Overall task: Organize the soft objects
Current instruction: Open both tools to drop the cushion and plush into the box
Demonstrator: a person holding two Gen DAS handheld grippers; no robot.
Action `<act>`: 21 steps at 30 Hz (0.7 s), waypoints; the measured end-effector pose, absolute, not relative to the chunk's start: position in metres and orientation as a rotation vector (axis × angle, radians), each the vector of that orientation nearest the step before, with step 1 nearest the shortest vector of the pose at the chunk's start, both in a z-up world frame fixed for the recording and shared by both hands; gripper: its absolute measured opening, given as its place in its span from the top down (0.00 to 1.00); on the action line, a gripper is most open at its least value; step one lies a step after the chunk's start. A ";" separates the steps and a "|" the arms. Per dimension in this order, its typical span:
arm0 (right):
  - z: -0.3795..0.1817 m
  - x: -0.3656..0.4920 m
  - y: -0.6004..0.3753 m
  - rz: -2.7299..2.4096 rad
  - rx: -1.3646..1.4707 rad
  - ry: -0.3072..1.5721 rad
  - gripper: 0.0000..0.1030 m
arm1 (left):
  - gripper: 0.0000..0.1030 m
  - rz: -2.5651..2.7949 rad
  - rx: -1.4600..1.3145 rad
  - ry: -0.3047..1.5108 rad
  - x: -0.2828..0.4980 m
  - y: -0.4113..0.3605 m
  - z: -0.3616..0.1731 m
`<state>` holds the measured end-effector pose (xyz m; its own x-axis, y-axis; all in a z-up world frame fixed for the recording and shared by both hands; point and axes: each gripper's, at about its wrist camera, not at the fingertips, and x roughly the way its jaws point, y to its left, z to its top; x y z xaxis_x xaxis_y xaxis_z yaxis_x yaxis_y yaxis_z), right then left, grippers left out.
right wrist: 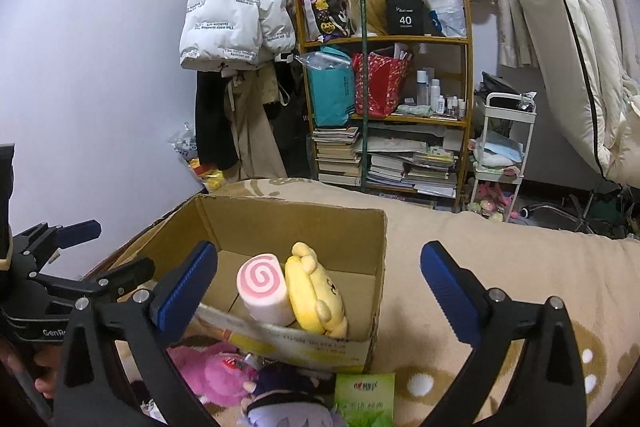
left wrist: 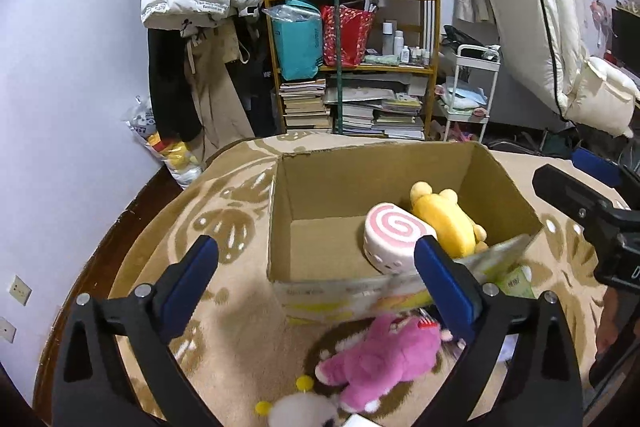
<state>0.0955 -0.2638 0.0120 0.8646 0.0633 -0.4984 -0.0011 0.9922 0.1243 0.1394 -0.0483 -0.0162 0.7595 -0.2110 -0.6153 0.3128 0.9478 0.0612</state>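
An open cardboard box (left wrist: pixel 320 187) (right wrist: pixel 360 227) stands on a beige patterned blanket. Inside lie a pink-swirl roll cushion (left wrist: pixel 394 239) (right wrist: pixel 264 287) and a yellow plush (left wrist: pixel 444 223) (right wrist: pixel 314 291). A pink plush (left wrist: pixel 384 355) (right wrist: pixel 216 371) lies in front of the box, with a white plush with yellow antennae (left wrist: pixel 296 407) beside it. A purple-haired doll (right wrist: pixel 284 403) and a green tissue pack (right wrist: pixel 364 399) lie near the right gripper. My left gripper (left wrist: pixel 316 275) is open and empty above the pink plush. My right gripper (right wrist: pixel 320 279) is open and empty over the box's near wall.
A wooden shelf (left wrist: pixel 348 59) (right wrist: pixel 384 107) with books, bags and bottles stands behind, next to hanging coats (left wrist: pixel 200 27). A white trolley (right wrist: pixel 500 155) and a leaning mattress (right wrist: pixel 572 47) are at the right. The blanket (right wrist: pixel 500 267) extends right of the box.
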 end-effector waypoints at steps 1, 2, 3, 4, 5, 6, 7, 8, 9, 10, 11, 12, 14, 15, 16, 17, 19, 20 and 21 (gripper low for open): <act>0.012 0.096 -0.264 0.033 0.120 0.526 0.00 | 0.05 -0.291 0.162 0.648 0.135 -0.047 -0.015; 0.013 0.093 -0.263 0.034 0.117 0.525 0.00 | 0.05 -0.290 0.163 0.646 0.133 -0.045 -0.015; 0.014 0.089 -0.261 0.032 0.110 0.526 0.00 | 0.05 -0.286 0.170 0.641 0.127 -0.045 -0.014; 0.015 0.086 -0.260 0.031 0.102 0.528 0.00 | 0.05 -0.283 0.174 0.639 0.124 -0.045 -0.013; 0.016 0.082 -0.258 0.030 0.096 0.527 0.00 | 0.05 -0.281 0.178 0.639 0.119 -0.044 -0.014; 0.018 0.079 -0.257 0.031 0.092 0.527 0.00 | 0.05 -0.281 0.180 0.642 0.115 -0.044 -0.013; 0.019 0.075 -0.255 0.033 0.089 0.529 0.00 | 0.05 -0.282 0.181 0.647 0.111 -0.043 -0.013; 0.020 0.071 -0.254 0.035 0.086 0.530 0.00 | 0.05 -0.283 0.181 0.650 0.108 -0.042 -0.012; 0.020 0.067 -0.253 0.036 0.083 0.531 0.00 | 0.05 -0.281 0.182 0.653 0.105 -0.041 -0.012; 0.021 0.064 -0.252 0.037 0.081 0.532 0.00 | 0.05 -0.277 0.185 0.653 0.101 -0.040 -0.012; 0.022 0.061 -0.251 0.038 0.080 0.532 0.00 | 0.05 -0.271 0.191 0.652 0.096 -0.039 -0.011; 0.023 0.056 -0.250 0.040 0.080 0.533 0.00 | 0.05 -0.266 0.195 0.651 0.093 -0.040 -0.011; 0.025 0.051 -0.251 0.040 0.078 0.537 0.00 | 0.05 -0.256 0.200 0.650 0.084 -0.037 -0.010; 0.026 0.047 -0.250 0.036 0.080 0.539 0.00 | 0.05 -0.253 0.198 0.655 0.080 -0.036 -0.010; 0.027 0.043 -0.251 0.034 0.090 0.537 0.00 | 0.05 -0.255 0.194 0.660 0.077 -0.035 -0.009; 0.028 0.041 -0.252 0.035 0.100 0.536 0.00 | 0.05 -0.255 0.188 0.666 0.075 -0.033 -0.008; 0.029 0.034 -0.254 0.040 0.121 0.536 0.00 | 0.05 -0.253 0.174 0.678 0.071 -0.029 -0.007; 0.029 0.030 -0.253 0.040 0.124 0.537 0.00 | 0.05 -0.251 0.166 0.687 0.069 -0.026 -0.006; 0.030 0.027 -0.253 0.038 0.123 0.537 0.00 | 0.05 -0.252 0.156 0.697 0.067 -0.024 -0.006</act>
